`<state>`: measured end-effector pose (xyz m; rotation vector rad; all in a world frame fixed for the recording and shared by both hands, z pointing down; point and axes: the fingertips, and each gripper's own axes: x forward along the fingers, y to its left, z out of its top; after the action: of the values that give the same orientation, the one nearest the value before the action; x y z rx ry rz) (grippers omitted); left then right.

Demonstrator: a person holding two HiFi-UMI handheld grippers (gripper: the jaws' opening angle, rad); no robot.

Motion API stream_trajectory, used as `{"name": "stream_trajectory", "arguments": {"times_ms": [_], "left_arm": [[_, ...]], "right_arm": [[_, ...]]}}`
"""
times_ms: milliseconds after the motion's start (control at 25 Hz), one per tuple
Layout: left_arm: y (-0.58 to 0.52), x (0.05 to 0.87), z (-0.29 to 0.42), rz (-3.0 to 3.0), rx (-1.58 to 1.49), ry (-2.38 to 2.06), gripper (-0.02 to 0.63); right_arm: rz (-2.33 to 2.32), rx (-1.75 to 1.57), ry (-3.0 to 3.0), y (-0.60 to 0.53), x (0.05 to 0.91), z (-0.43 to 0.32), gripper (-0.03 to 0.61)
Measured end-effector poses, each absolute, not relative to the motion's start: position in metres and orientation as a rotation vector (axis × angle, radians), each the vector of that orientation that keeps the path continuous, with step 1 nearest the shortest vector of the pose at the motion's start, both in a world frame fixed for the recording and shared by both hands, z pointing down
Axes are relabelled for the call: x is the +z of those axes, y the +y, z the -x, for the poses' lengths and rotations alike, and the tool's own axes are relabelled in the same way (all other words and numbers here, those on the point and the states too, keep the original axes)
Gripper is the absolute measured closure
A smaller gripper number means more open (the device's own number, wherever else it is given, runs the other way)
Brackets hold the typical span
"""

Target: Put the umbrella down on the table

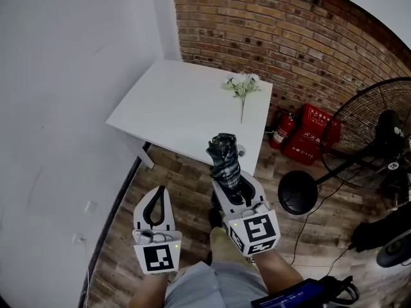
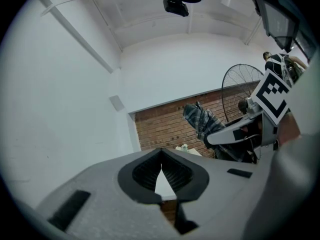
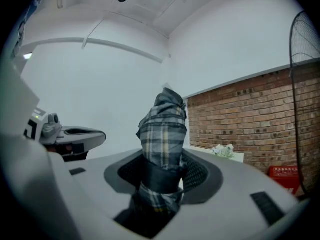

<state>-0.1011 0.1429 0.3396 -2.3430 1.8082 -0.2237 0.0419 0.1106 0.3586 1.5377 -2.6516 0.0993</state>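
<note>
A folded plaid umbrella [image 1: 224,162] stands upright between the jaws of my right gripper [image 1: 232,186], which is shut on it just short of the white table [image 1: 173,114]. In the right gripper view the umbrella [image 3: 163,134] rises from the jaws, wrapped by its dark strap. My left gripper [image 1: 156,208] hangs beside it on the left, shut with nothing between its tips. In the left gripper view the left gripper's [image 2: 161,165] jaw tips meet, and the umbrella [image 2: 201,121] shows at the right.
A sprig of white flowers [image 1: 242,86] lies on the table's far right part. A brick wall [image 1: 282,31] backs the table. Red fire extinguishers [image 1: 302,132] and a black standing fan [image 1: 369,140] stand on the wooden floor to the right.
</note>
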Motion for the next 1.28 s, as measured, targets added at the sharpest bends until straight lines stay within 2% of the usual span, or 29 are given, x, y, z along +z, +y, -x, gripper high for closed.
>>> {"name": "stream_trajectory", "arguments": {"times_ms": [680,1280], "left_arm": [[-0.031,0.376,0.089,2.413,-0.359,1.795,0.606],[-0.164,0.371,0.09,2.4,-0.334,1.82,0.604]], "right_arm": [[-1.515,0.251,-2.592,-0.067,0.4,-0.05,0.383],[-1.475,0.223,-2.597,-0.205,0.395,-0.05,0.383]]}}
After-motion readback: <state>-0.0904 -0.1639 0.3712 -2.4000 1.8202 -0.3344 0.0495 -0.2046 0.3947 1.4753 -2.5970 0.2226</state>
